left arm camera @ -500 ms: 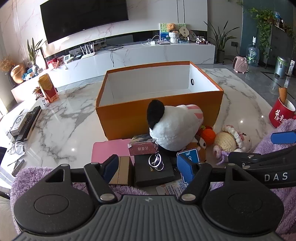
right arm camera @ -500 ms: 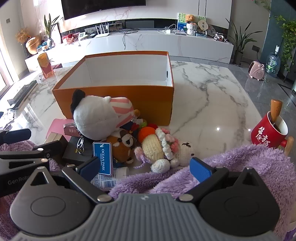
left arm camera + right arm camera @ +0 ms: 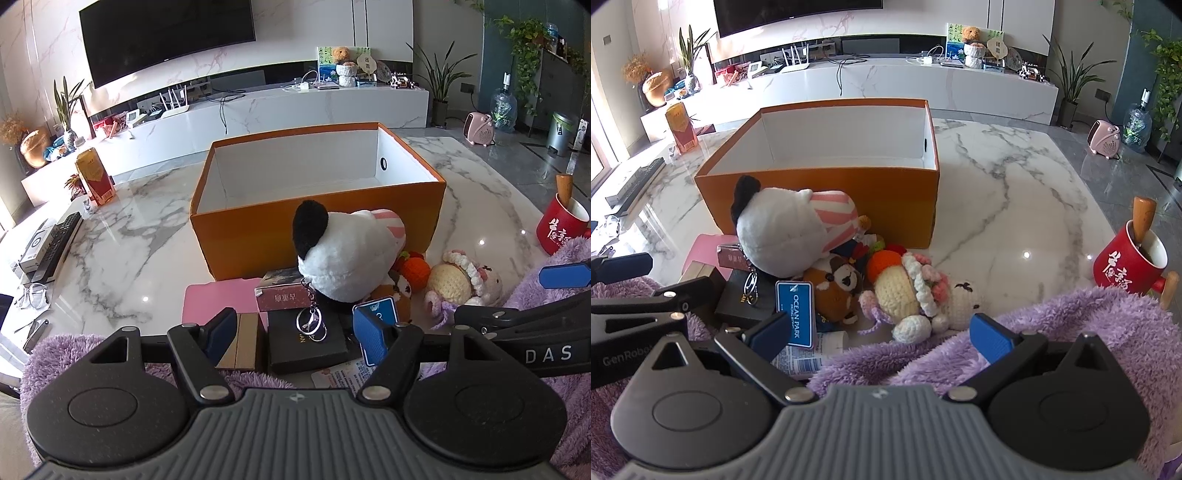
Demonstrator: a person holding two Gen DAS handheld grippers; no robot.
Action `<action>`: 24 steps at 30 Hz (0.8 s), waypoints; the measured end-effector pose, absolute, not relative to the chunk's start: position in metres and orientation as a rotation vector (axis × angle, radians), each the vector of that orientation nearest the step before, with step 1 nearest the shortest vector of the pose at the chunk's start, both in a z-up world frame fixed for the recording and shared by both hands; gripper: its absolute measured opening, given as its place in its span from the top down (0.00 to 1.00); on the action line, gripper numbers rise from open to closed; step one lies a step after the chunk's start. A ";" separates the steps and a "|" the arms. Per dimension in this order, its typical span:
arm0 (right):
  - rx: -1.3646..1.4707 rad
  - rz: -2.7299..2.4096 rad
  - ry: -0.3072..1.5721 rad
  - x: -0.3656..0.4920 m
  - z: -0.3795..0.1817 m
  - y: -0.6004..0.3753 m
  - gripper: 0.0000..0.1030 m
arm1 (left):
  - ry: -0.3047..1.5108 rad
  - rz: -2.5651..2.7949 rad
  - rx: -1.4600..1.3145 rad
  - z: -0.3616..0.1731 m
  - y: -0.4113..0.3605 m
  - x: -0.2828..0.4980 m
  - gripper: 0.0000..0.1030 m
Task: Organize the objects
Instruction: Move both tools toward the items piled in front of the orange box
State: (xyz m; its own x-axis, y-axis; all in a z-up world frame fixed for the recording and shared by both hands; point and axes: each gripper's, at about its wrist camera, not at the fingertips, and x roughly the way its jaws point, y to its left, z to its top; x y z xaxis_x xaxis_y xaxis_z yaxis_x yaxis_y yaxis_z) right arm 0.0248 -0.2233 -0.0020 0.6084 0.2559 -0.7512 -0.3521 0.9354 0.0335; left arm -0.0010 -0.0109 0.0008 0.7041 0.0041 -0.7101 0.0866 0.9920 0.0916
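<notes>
In front of me the marble table (image 3: 122,236) carries an open orange box (image 3: 321,236), its white inside showing nothing. Against its near wall leans a white plush toy (image 3: 783,236), with a crocheted doll (image 3: 905,291), a black box (image 3: 306,341) and a blue Ocean Park tag (image 3: 795,314) clustered just beside it. My left tongs (image 3: 301,328) and right tongs (image 3: 881,332) both hang spread wide above the pile, gripping nothing.

Black left gripper (image 3: 299,332) and right gripper (image 3: 881,336); blue-padded fingers (image 3: 373,334); ribbed grey bodies.
</notes>
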 end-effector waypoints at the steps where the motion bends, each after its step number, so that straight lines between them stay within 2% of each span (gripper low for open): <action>1: -0.122 0.352 0.848 0.025 -0.002 -0.223 0.01 | 0.788 -0.045 0.121 0.001 -0.011 -0.001 0.20; 20: -0.113 0.376 0.882 0.026 -0.003 -0.222 0.01 | 0.804 -0.041 0.124 -0.002 -0.008 -0.001 0.20; 24: -0.115 0.383 0.898 0.027 -0.005 -0.220 0.01 | 0.814 -0.051 0.125 -0.005 -0.008 -0.001 0.23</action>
